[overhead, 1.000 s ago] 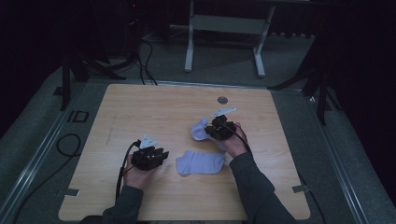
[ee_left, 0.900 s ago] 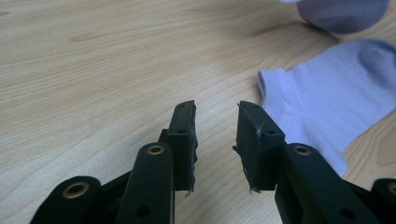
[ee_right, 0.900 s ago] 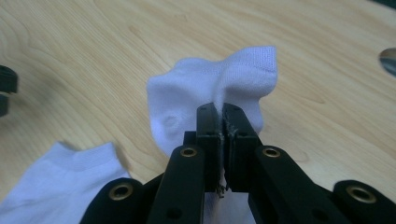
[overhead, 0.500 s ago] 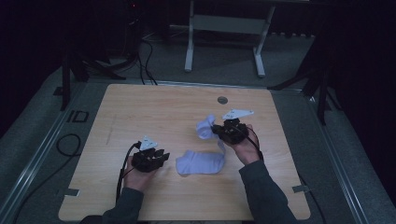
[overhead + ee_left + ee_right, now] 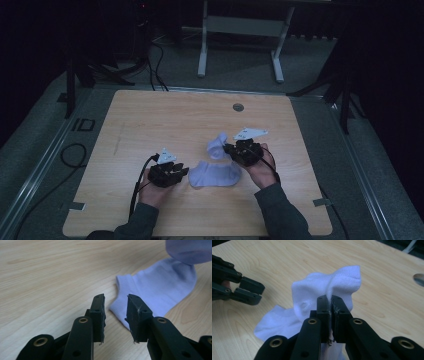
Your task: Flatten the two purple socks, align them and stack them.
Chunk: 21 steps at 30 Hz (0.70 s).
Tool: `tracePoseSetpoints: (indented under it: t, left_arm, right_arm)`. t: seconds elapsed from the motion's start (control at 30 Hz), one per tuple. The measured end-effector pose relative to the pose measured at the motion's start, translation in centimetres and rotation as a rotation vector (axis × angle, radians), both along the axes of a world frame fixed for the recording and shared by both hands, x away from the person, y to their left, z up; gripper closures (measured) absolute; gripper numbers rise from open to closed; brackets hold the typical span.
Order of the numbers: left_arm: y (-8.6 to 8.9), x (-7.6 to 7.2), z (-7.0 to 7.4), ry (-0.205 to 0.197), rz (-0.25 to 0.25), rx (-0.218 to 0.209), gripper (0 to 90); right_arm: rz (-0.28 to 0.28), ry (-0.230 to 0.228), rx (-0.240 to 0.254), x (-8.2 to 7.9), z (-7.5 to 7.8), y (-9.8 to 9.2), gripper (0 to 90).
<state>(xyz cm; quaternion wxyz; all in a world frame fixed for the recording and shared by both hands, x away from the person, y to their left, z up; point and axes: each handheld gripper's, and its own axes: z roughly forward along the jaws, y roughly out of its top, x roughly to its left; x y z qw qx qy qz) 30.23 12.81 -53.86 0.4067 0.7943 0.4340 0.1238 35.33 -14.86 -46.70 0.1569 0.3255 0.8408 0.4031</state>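
We see the flat sock (image 5: 160, 287) lying upper right of our parted, empty left gripper (image 5: 115, 312), cuff nearest; right gripper (image 5: 330, 305) pinches the second sock (image 5: 327, 288).

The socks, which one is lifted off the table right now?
The sock pinched in the right gripper; the other sock lies flat.

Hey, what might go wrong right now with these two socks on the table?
The right claw pinches only a thin fold of the lifted sock, so it may slip free. The left claw stands open at the flat sock and may close on bare table.
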Motion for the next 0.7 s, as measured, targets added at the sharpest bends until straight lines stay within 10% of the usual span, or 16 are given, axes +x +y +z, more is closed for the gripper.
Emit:
tracePoseSetpoints:
  t: [0.7]
  left_arm:
    - [-1.2, -0.2, 0.2, 0.007, -0.041, -0.025, 63.3]
  right_arm:
    - [0.049, 0.060, 0.004, -1.1, -3.1, 2.2, 85.5]
